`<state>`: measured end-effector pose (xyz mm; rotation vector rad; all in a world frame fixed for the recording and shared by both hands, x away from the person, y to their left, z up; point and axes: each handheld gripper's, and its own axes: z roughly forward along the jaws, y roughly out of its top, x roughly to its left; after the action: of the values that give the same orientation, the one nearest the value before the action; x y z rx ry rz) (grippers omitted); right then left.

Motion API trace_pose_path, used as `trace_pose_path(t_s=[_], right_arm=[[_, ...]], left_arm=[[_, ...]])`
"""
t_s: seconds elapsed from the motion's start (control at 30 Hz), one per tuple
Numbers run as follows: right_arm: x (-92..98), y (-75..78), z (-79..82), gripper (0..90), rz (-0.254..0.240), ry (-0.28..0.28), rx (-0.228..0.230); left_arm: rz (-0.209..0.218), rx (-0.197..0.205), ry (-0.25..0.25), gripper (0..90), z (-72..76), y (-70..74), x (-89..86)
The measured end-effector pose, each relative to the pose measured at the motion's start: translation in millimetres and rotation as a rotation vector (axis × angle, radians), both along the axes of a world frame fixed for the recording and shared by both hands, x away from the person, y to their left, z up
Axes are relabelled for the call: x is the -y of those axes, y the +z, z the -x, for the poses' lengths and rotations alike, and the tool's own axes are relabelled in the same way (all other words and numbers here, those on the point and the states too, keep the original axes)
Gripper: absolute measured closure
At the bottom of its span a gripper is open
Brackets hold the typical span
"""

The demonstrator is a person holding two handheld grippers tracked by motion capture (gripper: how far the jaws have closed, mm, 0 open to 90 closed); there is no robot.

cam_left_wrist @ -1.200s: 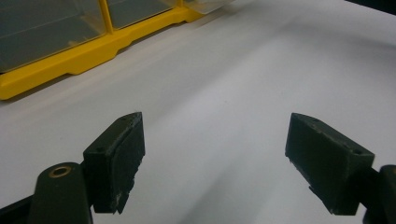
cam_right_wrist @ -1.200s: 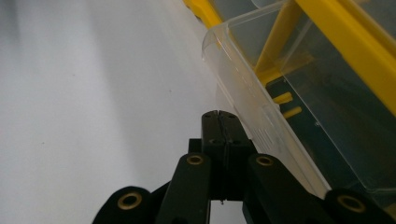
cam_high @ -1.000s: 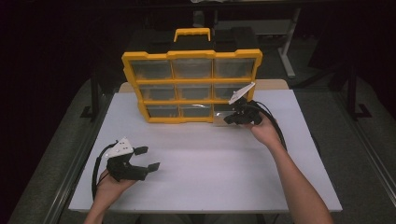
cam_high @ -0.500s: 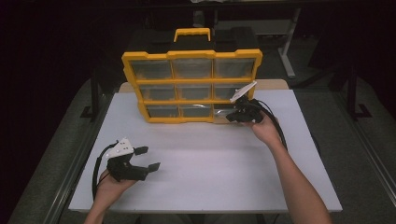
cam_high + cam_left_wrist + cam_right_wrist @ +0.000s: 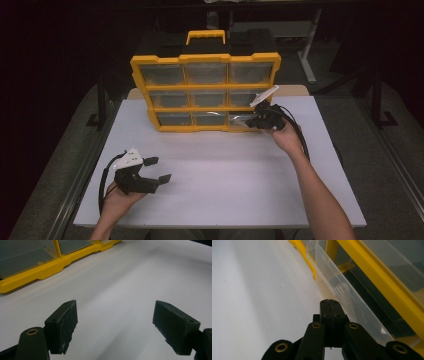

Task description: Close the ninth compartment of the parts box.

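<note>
Yellow plastic organizer cabinet with nine clear drawers (image 5: 205,92) stands upright at the far edge of the white counter (image 5: 225,175), roughly centred. Step in hand: working the bottom-right clear plastic drawer (image 5: 342,290), which sits pulled partway out of its slot, front wall sticking out over the counter toward the right side. Right claw (image 5: 252,121) is at that drawer's front; in the right gripper view its jaws are pressed together with nothing visibly between them, tips just beside the drawer's clear wall, contact can't be confirmed. Left claw (image 5: 159,170) rests low near the near-left corner of the counter, well apart from the cabinet, jaws spread wide and empty, idle. Can't tell drawer contents through the glare. Next move, as I judge it: keep the closed tips against or hooked on the drawer lip and slide it straight along its rails, no twisting; left claw may need to brace the cabinet so it doesn't shift.
</note>
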<state>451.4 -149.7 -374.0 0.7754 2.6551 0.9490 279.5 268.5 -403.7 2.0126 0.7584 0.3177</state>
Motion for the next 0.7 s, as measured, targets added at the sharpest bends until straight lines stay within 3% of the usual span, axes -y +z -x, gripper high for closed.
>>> trace_pose_path(t_s=[0.7], right_arm=[[4.0, 3.6, -2.0, 88.7, 0.018, -0.052, 0.044]], left_arm=[[0.000, -0.001, 0.000, 19.9, -0.1, -0.1, 0.0]])
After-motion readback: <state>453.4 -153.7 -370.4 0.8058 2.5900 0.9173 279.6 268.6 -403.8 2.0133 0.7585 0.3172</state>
